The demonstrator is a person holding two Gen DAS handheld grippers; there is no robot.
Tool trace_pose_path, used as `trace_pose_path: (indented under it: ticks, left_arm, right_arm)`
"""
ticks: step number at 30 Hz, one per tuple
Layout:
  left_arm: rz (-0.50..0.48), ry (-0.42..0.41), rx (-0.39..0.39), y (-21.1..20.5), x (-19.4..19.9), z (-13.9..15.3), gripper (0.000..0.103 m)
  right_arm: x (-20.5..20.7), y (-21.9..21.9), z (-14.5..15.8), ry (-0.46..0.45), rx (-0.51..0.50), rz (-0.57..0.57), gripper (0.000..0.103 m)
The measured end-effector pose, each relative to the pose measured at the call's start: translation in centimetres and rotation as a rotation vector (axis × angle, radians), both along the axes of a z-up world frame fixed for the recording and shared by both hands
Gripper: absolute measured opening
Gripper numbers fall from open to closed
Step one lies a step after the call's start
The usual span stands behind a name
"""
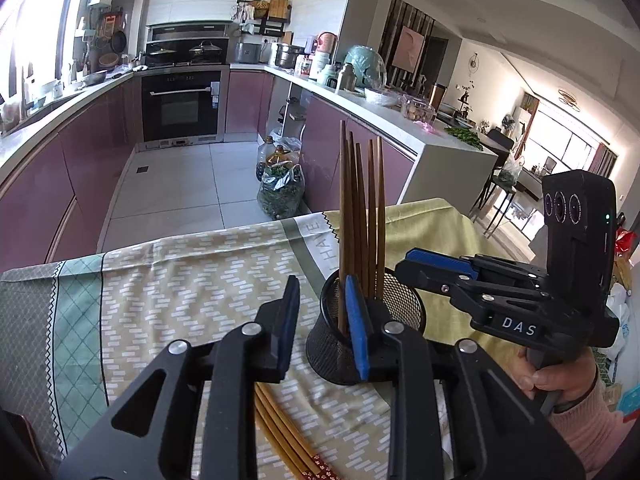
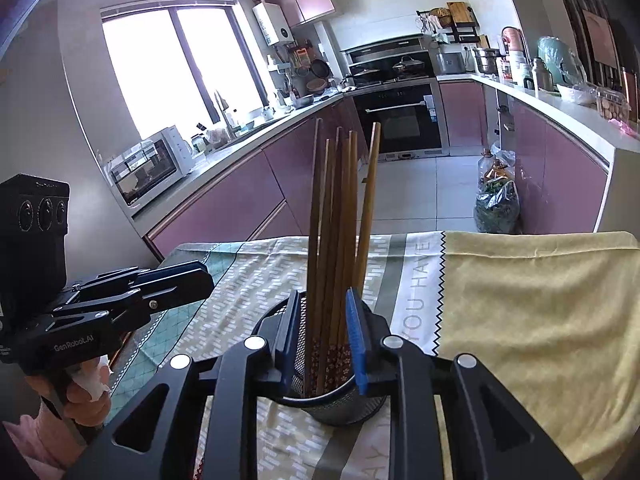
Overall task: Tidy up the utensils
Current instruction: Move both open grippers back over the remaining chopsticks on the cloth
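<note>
1. Left wrist view: the left gripper (image 1: 326,322) sat low in the frame with its jaws parted a little and nothing pressed between the pads; only patterned cloth showed in the gap.
2. Its right finger (image 1: 357,328), the blue-padded one, stood in front of the black mesh holder (image 1: 404,308) just right of centre; whether it touched the mesh could not be told.
3. A bundle of brown upright chopsticks (image 1: 362,208) stood in the holder, their tips fanning up through the middle of the frame.
4. More loose chopsticks (image 1: 280,432) lay flat on the tablecloth (image 1: 180,280) at the lower centre, partly under the gripper's frame.
5. At the right of this view the right gripper (image 1: 436,268) reached in from the side toward the holder's rim, held by a hand (image 1: 560,376) in a pink sleeve; its opening could not be judged here.
6. Right wrist view: the right gripper (image 2: 322,336) straddled the chopsticks (image 2: 336,220) where they entered the holder (image 2: 340,404) at lower centre, jaws narrowly apart, with small gaps beside the sticks and no firm clamp.
7. The left gripper (image 2: 192,280) appeared at the left edge, over the cloth (image 2: 520,300), its jaws seen side-on.
</note>
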State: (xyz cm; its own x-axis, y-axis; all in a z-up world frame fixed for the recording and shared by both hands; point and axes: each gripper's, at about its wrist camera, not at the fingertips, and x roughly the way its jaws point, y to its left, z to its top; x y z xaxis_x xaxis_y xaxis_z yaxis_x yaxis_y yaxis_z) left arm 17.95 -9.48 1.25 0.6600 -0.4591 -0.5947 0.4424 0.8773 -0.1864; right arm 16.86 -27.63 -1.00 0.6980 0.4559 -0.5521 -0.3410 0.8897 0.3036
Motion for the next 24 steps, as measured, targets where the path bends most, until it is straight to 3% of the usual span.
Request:
trace_pose_path:
  ticks: [9, 11, 17, 24]
  left_arm:
    - [0.074, -0.027, 0.009, 4.0, -3.8, -2.1, 0.046]
    - [0.101, -0.017, 0.014, 5.0, -4.3, -2.9, 0.054]
    - [0.197, 0.013, 0.049, 7.4, -5.4, -5.8, 0.065]
    - [0.243, 0.064, 0.093, 8.1, -5.9, -8.7, 0.072]
  right_arm:
    - [-4.7, 2.5, -0.2, -0.044, 0.009, 0.128, 0.031]
    - [-5.2, 3.6, -0.9, -0.029, -0.011, 0.153, 0.033]
    - [-5.4, 6.3, -4.9, 0.083, -0.057, 0.197, 0.033]
    - [-5.6, 8.5, -8.1, 0.169, -0.105, 0.21, 0.033]
